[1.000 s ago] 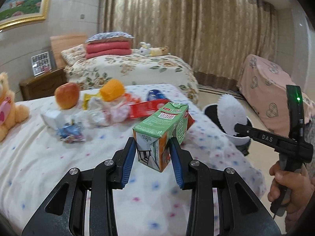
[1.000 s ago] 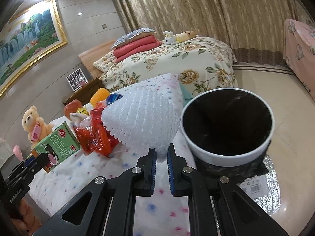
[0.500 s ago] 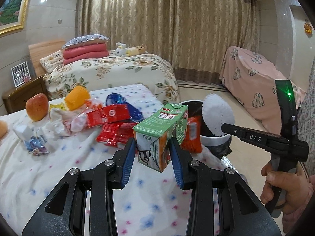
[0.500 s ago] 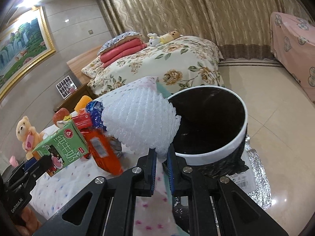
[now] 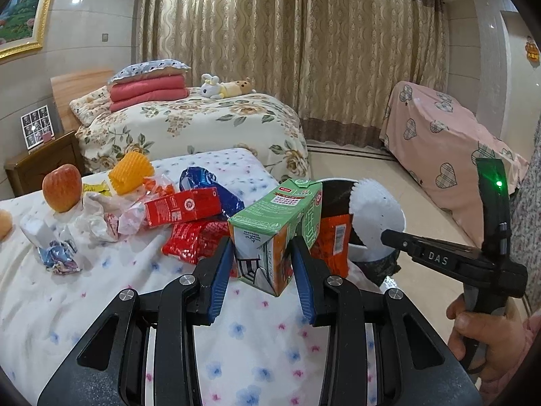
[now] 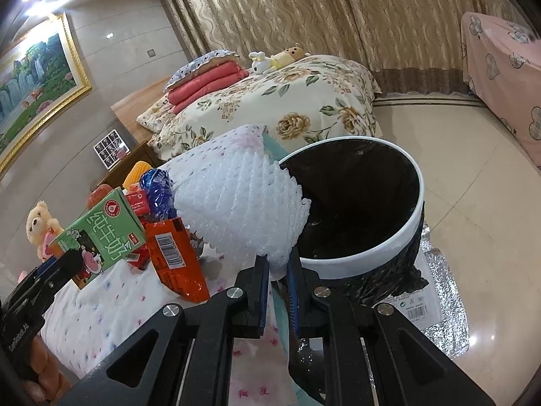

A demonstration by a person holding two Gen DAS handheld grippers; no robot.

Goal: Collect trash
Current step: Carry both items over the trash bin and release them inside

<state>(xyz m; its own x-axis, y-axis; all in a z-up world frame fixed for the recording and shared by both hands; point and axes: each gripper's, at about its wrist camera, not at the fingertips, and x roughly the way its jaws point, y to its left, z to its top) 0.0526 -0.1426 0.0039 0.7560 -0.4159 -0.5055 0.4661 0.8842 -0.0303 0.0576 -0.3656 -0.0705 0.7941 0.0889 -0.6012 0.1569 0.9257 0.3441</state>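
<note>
White foam netting (image 6: 243,209), soft, springy and seemingly almost weightless, is pinched at its lower edge by the right hand-held gripper (image 6: 278,270) just beside the rim of the bin (image 6: 365,264). The left hand-held gripper (image 5: 263,270) clamps a green milk carton (image 5: 274,233) across its flat sides above the bed (image 5: 101,304). The carton looks light and stiff enough for a grip at its base, though hard squeezing would likely crumple it.

My bed (image 5: 101,304) with its flower-dotted sheet carries an apple (image 5: 62,187), an orange foam net (image 5: 131,171), crumpled wrappers (image 5: 98,216), a red carton (image 5: 182,205) and red packets (image 5: 194,240). The tiled floor (image 6: 480,209) beside it bears the black-lined bin (image 6: 392,243).
</note>
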